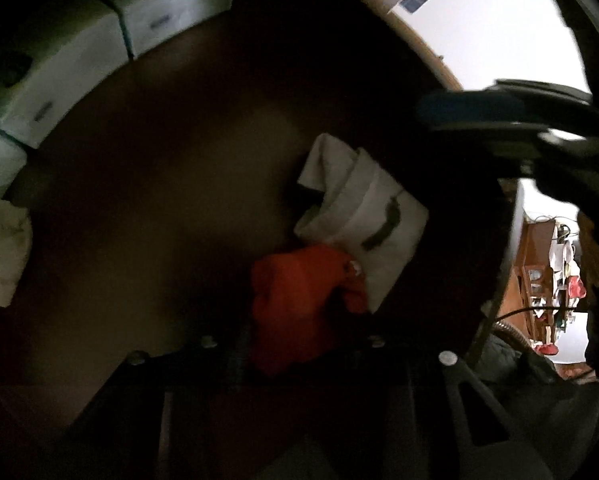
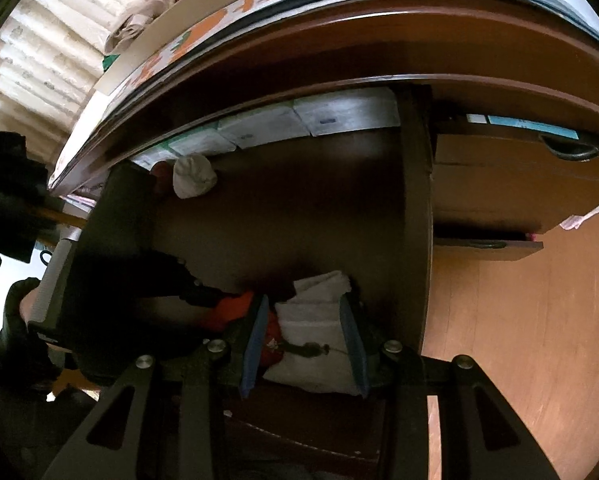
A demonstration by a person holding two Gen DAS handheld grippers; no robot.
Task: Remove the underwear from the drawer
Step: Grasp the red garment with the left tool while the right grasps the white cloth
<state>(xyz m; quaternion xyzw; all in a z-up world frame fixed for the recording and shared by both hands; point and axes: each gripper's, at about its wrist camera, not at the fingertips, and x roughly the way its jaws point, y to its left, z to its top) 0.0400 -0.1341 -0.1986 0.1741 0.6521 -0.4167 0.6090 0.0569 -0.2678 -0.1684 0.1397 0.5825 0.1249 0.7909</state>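
Evidently the soft, light red cloth underwear [image 1: 299,308], lying in the dark wooden drawer [image 2: 299,208] beside the folded white cloth garment [image 2: 319,332], is pinched by the closed left tongs [image 2: 219,300], best held at a bunched fold, while the right tongs [image 2: 305,344] straddle and seemingly clamp the white piece.

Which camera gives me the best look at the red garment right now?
Left wrist view: the red garment fills mid-frame, bunched at the left gripper. The right wrist view shows only slivers of it behind a blue finger pad.
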